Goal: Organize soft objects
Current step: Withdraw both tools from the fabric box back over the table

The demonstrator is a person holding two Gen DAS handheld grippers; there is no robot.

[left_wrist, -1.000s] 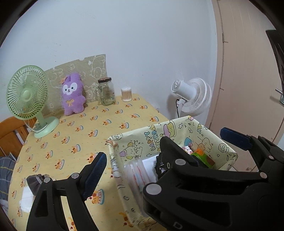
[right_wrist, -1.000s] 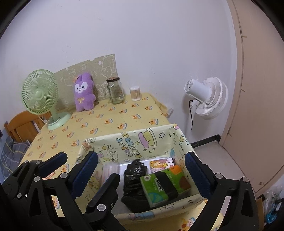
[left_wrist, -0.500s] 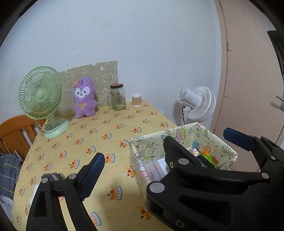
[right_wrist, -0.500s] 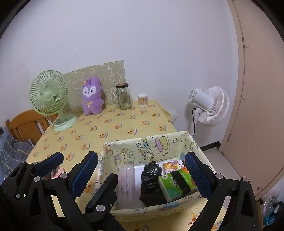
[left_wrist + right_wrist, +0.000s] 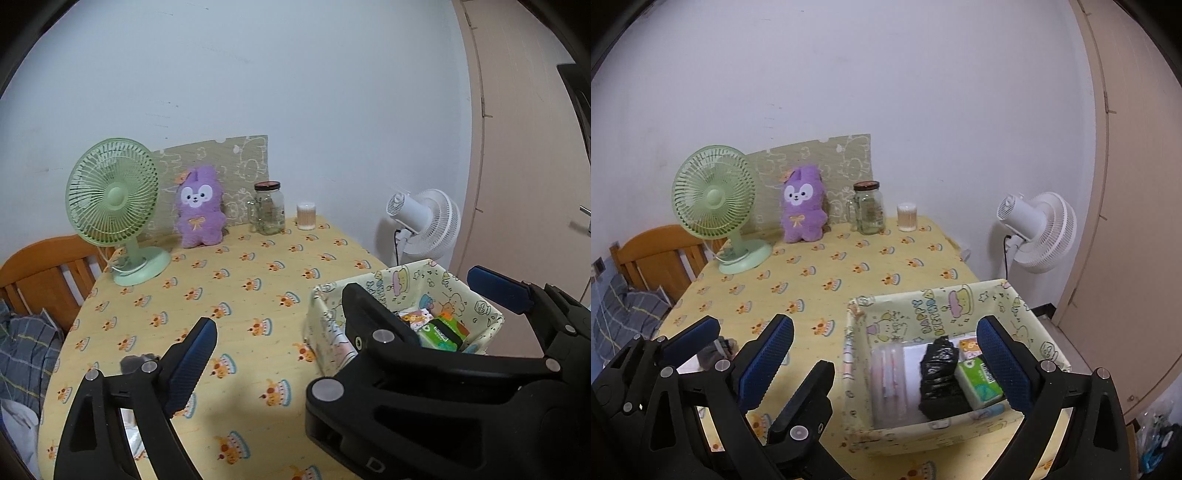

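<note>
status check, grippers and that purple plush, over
Left gripper and right gripper both open, nothing held. Purple plush upright at table's far edge, untouched. Storage box sits near, right of the path; green fan beside plush.

I see a tabletop (image 5: 849, 280) in yellow cake-print cloth. On it: a mint-green desk fan (image 5: 716, 206), purple plush bunny (image 5: 803, 206), glass jar (image 5: 870, 212), cotton-swab tub (image 5: 907, 218), and a pale-yellow cartoon-print fabric bin (image 5: 923, 317).
</note>
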